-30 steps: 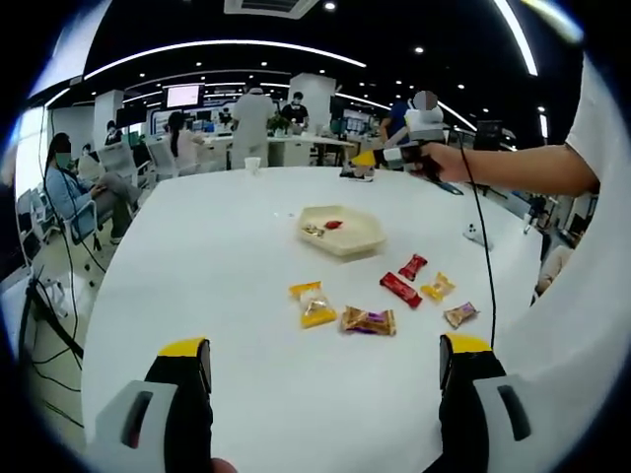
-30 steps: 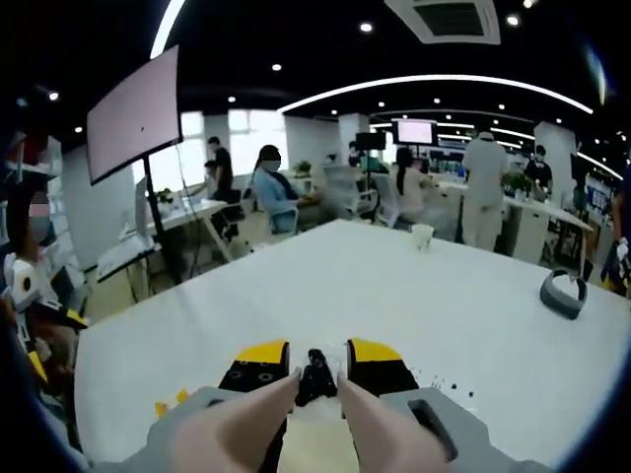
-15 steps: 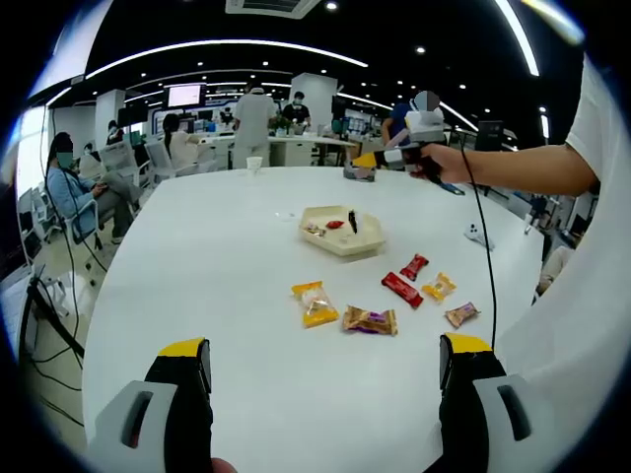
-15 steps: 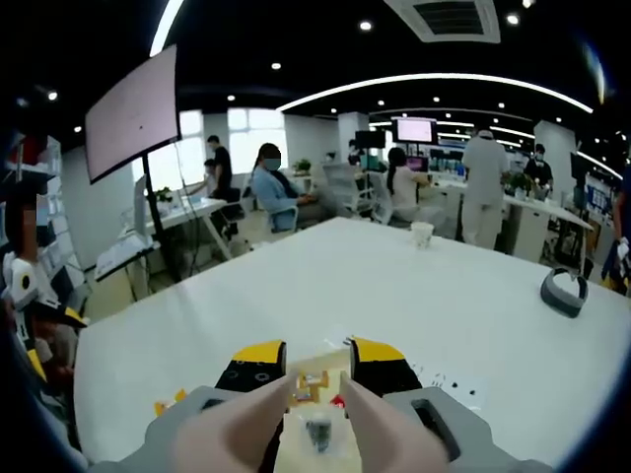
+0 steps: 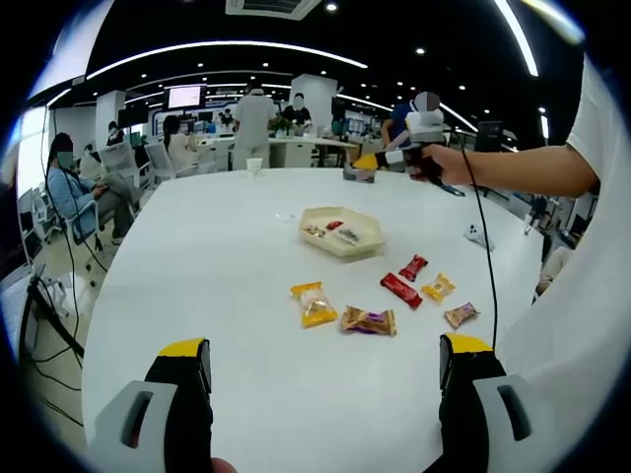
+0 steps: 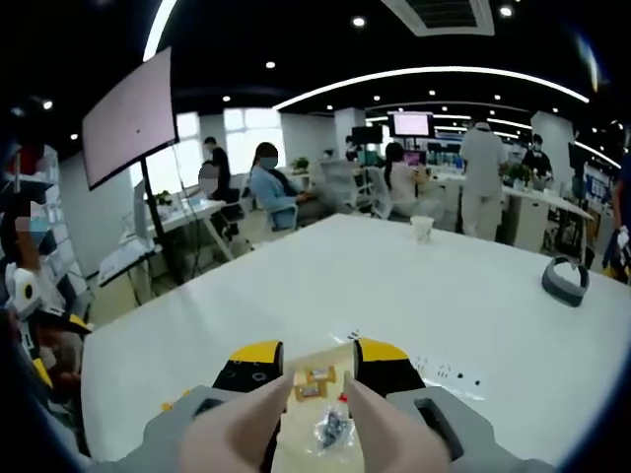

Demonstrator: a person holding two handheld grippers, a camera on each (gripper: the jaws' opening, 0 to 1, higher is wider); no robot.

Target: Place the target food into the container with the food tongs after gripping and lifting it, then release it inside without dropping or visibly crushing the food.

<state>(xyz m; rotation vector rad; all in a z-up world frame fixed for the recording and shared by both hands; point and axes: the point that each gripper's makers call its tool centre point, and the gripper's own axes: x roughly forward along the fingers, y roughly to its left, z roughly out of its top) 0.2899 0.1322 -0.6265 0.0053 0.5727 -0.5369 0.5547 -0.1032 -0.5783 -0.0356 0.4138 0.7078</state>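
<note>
Open-plan office, ceiling lights, people at desks behind a large white table (image 5: 227,256).

Left gripper view: left gripper (image 5: 325,370) over the table's near edge, jaws spread wide, nothing between them. Cream hexagonal tray (image 5: 342,233) near the table's middle, holding several small wrapped pieces. Loose on the table toward the near edge from the tray: yellow packet (image 5: 315,304), brown-gold packet (image 5: 369,320), two red bars (image 5: 405,279), small yellow sweet (image 5: 438,287), small tan sweet (image 5: 459,314). Right gripper (image 5: 367,161) held in a hand (image 5: 444,163) above the far edge.

Right gripper view: right gripper (image 6: 315,360) directly above the tray (image 6: 296,434), jaws parted and holding nothing. Dark crinkled sweet (image 6: 330,428) lies inside the tray below the jaws, wrapper uncrushed; tan wrapped pieces (image 6: 314,381) sit toward the tray's far side. Paper cup (image 6: 422,229) and grey headset (image 6: 564,284) stand by the far edge.

Change from a second ago: the dark sweet sat clamped between the right jaws; it now lies loose in the tray.
</note>
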